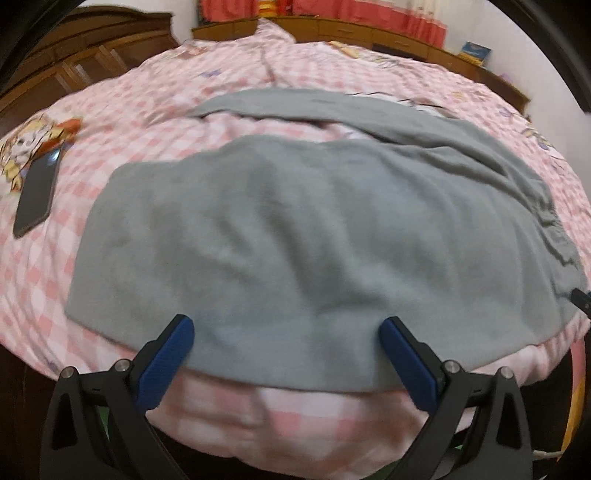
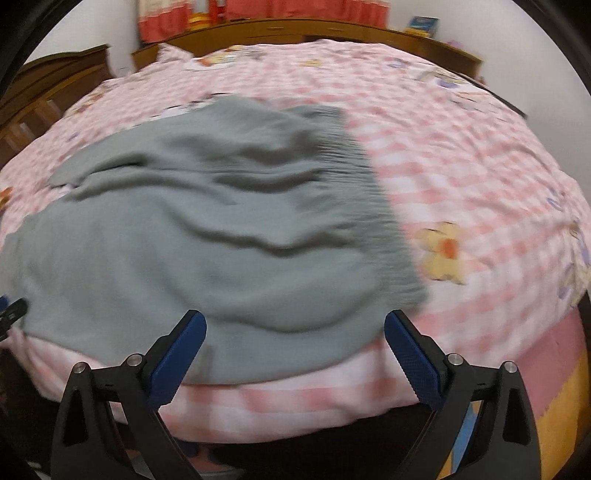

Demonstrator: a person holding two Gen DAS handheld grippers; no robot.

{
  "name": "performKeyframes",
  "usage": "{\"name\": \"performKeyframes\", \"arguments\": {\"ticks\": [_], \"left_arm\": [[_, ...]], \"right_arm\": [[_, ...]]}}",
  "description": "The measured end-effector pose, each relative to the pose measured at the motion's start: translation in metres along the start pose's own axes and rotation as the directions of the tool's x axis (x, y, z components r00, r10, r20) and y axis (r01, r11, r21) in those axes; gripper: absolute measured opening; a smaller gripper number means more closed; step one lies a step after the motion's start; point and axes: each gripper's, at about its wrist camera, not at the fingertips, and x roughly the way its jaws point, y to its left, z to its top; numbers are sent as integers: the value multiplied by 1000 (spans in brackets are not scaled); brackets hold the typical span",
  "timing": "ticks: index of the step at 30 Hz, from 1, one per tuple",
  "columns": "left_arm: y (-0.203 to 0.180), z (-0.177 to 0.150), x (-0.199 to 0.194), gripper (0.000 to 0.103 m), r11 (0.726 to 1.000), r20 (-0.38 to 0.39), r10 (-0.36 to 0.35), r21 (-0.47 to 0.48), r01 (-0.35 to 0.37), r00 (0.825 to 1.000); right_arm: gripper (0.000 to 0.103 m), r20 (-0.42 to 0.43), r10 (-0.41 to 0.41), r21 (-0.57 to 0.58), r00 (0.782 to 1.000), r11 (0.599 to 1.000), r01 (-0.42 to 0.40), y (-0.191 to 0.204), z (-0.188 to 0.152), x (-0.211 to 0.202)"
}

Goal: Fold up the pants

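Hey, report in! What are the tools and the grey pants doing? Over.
Left tool open, right tool open, both empty. Grey pants spread rumpled on bed. Phone beside pants, clear.

We count one of nearly everything here, and two grippers.

We see one pair of grey pants (image 1: 295,229) with two legs, spread on one bed (image 1: 122,110) under one pink checked cover. One dark phone (image 1: 37,195) lies on that cover. There are two grippers, the left gripper (image 1: 286,332) and the right gripper (image 2: 295,325), each with two blue-padded fingers (image 1: 170,354) set wide apart. One blue book (image 2: 421,24) sits on the wooden headboard.
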Motion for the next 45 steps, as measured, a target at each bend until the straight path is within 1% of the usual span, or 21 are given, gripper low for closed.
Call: {"name": "performKeyframes", "arguments": {"ticks": [1,3,6,9,11,15,19,21,23,25,27,32,33,35,38,40,45], "left_arm": [[5,-1,2,103,1000,-12,-6,-15,6,1000],[11,0,3,103,999,-23,-12,-31,11,1000],[13,11,-3,103,1000,-16,-5,-16,5,1000],[12,34,-10,103,1000,18,-2,16,2,1000],[11,47,-11,103,999,28,1,32,-2,1000],[4,80,-10,103,998,36,7,68,-9,999],[-7,114,-4,103,994,23,-18,105,15,1000],[-12,129,0,103,993,27,-17,119,14,999],[-17,146,6,103,993,21,-28,114,25,999],[-21,167,14,103,994,5,-52,97,51,999],[-26,182,20,103,993,4,-58,105,57,998],[-43,227,48,103,985,19,-8,171,5,1000],[-43,232,52,103,983,23,-9,184,4,1000],[-46,250,66,103,971,34,-38,237,28,999],[-39,266,86,103,961,35,-32,276,21,999],[-27,281,102,103,958,37,-8,286,-3,999],[6,305,127,103,969,29,29,244,-36,999]], "right_arm": [[99,-14,5,17,1000,1000,-5,-6,0,3],[94,-43,39,48,998,998,-36,-17,4,7],[94,-32,60,41,998,997,-59,-22,17,2],[94,0,66,8,998,998,-66,-18,39,-7],[94,10,62,-20,998,998,-62,-15,56,-7],[94,-3,47,-68,999,997,-47,-4,81,-2],[94,-14,78,-103,997,992,-79,3,107,5],[94,-23,92,-108,996,990,-94,5,118,10],[94,-34,86,-112,996,990,-89,6,133,18],[94,-39,82,-116,996,989,-86,6,142,24],[94,-50,78,-113,996,990,-83,4,152,33],[94,-85,75,-91,993,992,-83,-4,177,57],[94,-94,72,-85,993,993,-80,-6,183,64],[94,-103,69,-78,992,994,-77,-8,191,74],[94,-118,63,-79,991,994,-72,-10,204,90],[93,-127,64,-84,990,994,-75,-10,211,101],[91,-154,85,-79,984,992,-98,-7,225,128]]}}
